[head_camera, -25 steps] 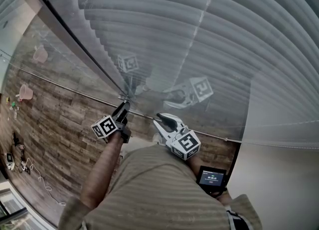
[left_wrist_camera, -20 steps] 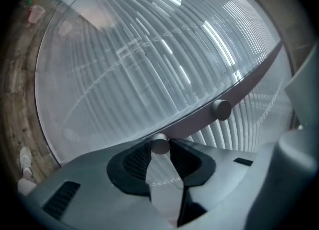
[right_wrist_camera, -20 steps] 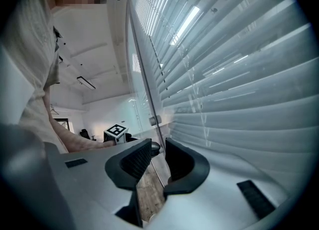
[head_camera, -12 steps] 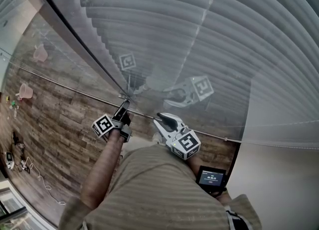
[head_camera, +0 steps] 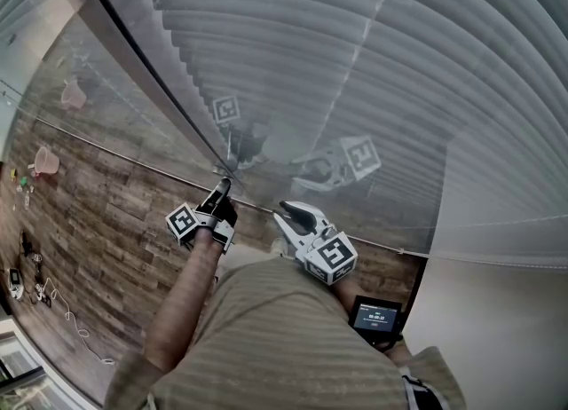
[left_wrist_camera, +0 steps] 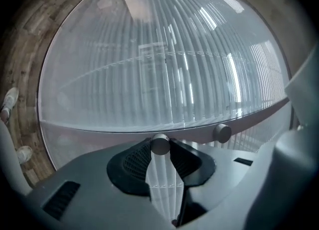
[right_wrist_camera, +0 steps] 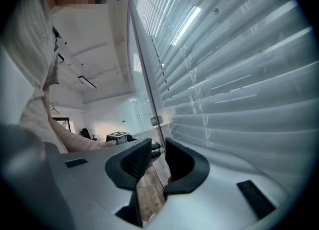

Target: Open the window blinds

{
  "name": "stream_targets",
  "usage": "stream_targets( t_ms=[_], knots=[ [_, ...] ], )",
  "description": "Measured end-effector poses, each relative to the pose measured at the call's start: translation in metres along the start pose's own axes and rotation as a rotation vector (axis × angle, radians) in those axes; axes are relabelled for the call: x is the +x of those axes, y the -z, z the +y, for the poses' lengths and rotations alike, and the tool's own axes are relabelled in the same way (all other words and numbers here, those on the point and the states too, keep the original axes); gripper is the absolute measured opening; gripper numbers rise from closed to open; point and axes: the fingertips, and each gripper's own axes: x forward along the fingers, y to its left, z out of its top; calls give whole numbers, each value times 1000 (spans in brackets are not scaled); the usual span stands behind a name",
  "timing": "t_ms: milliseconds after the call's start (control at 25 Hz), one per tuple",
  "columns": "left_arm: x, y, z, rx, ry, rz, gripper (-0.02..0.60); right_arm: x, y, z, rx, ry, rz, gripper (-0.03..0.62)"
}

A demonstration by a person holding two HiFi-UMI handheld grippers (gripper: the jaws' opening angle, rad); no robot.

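Grey slatted blinds (head_camera: pixel 373 53) hang behind a glass pane, and they fill the left gripper view (left_wrist_camera: pixel 164 74) and the right side of the right gripper view (right_wrist_camera: pixel 239 74). A small round silver knob (left_wrist_camera: pixel 159 143) sticks out of the pane's frame rail. My left gripper (left_wrist_camera: pixel 160 150) is shut on this knob, its pads pressing from both sides. In the head view the left gripper (head_camera: pixel 219 188) reaches up to the glass where a dark mullion (head_camera: pixel 151 89) meets the rail. My right gripper (head_camera: pixel 286 214) hovers just right of it, open (right_wrist_camera: pixel 158 157), with nothing between its pads.
A second silver knob (left_wrist_camera: pixel 222 133) sits on the same rail, to the right of the held one. The floor (head_camera: pixel 89 222) is wood plank, with cables (head_camera: pixel 62 311) and small objects at the left. A small screen device (head_camera: pixel 376 317) hangs at the person's waist.
The left gripper has rolled about its own axis while gripping the knob; its marker cube has swung round. The right gripper has stayed where it was.
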Motion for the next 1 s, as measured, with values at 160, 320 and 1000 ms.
stream_targets(
  t_ms=[160, 320, 1000],
  knots=[
    [0, 0, -1, -126, 67, -19, 133, 0, 0, -1, -1, -2, 1, 84],
    [0, -1, 1, -216, 95, -41, 133, 1, 2, 0, -2, -5, 4, 84],
    [-7, 10, -14, 1069, -379, 164, 181, 1, 6, 0, 18, -11, 14, 84]
  ],
)
